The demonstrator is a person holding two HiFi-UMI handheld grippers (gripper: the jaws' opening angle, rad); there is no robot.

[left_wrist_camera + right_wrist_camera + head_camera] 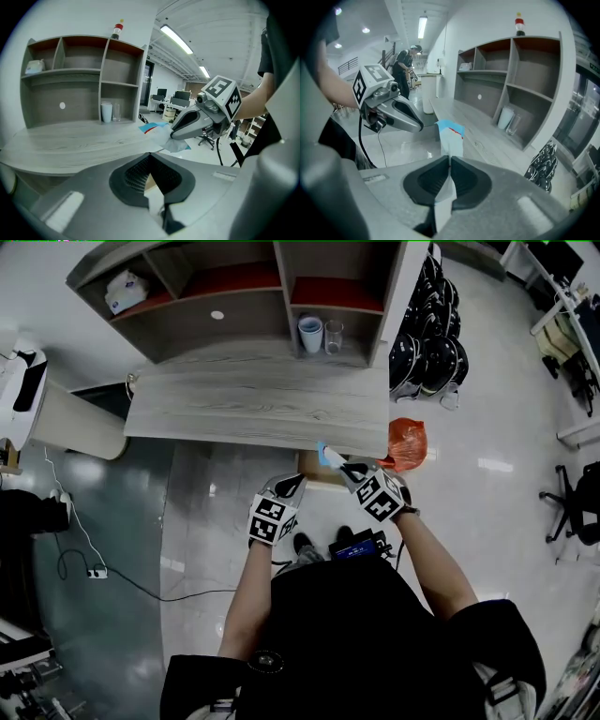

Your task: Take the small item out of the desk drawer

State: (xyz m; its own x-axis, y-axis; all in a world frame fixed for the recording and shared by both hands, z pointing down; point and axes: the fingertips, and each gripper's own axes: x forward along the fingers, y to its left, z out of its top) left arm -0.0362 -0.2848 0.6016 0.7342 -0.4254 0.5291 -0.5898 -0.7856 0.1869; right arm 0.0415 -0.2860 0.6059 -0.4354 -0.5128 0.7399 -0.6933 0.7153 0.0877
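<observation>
The small packet [451,136], pale with a blue top and a red mark, sits pinched between the closed jaws of the right gripper [347,468]. It sticks out past the jaw tips. In the head view it hangs at the front edge of the tabletop [253,399], near the front right corner, and I cannot tell whether it touches the wood.

The right forearm is bare and reaches forward from the body, angled slightly inward. Its gripper points towards the tabletop's front edge.

The left gripper [292,484] is just beside it on the left, a little nearer the body. Its forearm is also stretched forward and its tips aim at the same edge. Its jaws are together, with nothing between them.

A shelf unit [234,306] stands along the tabletop's far edge. One of its lower compartments holds a white cup [311,334] and a clear glass [334,336]. An orange bag [407,442] lies on the floor past the front right corner.
</observation>
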